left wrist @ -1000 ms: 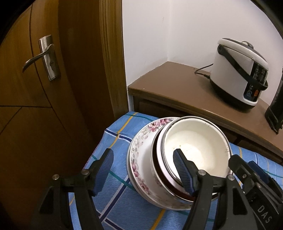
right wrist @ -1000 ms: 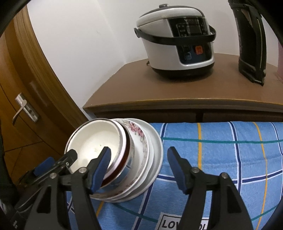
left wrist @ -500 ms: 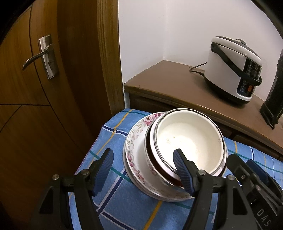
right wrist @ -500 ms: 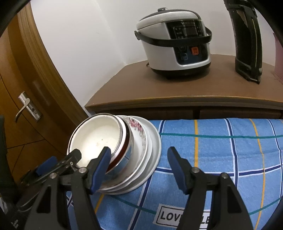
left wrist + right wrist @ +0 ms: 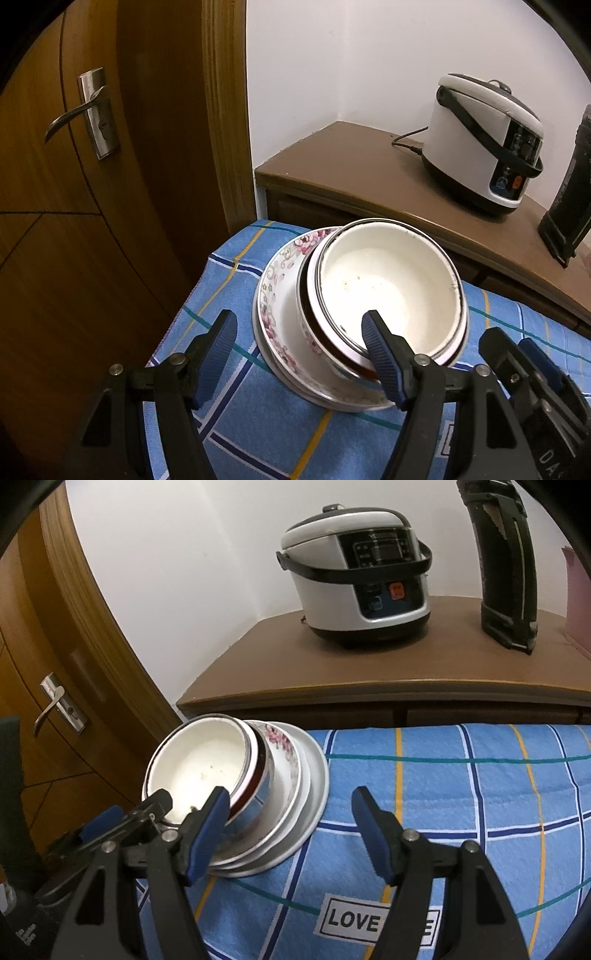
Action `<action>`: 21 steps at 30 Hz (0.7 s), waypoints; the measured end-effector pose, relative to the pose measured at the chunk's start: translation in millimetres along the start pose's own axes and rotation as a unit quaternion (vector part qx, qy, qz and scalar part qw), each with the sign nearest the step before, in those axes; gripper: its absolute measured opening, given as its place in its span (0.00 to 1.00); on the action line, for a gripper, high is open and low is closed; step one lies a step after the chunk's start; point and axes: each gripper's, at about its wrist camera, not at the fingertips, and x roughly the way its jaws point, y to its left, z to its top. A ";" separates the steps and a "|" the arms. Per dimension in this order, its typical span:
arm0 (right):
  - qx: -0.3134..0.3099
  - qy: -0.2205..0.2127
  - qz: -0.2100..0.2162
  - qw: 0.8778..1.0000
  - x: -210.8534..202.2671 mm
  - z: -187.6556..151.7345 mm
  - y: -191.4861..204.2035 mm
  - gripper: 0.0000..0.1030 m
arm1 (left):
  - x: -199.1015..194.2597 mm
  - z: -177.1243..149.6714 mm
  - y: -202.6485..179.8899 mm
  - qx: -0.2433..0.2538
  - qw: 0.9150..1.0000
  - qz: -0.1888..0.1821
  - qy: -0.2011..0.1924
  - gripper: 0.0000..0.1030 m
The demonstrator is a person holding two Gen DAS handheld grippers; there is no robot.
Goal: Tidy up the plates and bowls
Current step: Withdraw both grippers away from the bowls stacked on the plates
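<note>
We are judging the nested bowls [image 5: 388, 295] ahead of both gaping, empty tongs brittle, slick, heavy: left tongs [image 5: 299, 336] straddling the rim, right tongs [image 5: 288, 819] beside.

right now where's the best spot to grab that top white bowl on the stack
Grip the white bowl by its thin upright rim on the near side, one finger inside and one outside. It sits nested and tilted in the stack of floral plates, so its lower wall is hidden. The left hand-held gripper is probably best placed.
</note>
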 end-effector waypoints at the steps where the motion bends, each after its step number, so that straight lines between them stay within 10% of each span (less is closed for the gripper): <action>1: 0.000 0.000 0.001 1.000 -1.2 -1.6 -0.4 0.68 | -2.2 -0.6 0.4 -0.001 1.000 -0.003 -0.002 0.70; 21: 0.000 -0.012 0.007 1.000 -25.7 -16.7 0.1 0.70 | -27.4 -17.7 0.3 0.005 1.000 -0.006 -0.008 0.70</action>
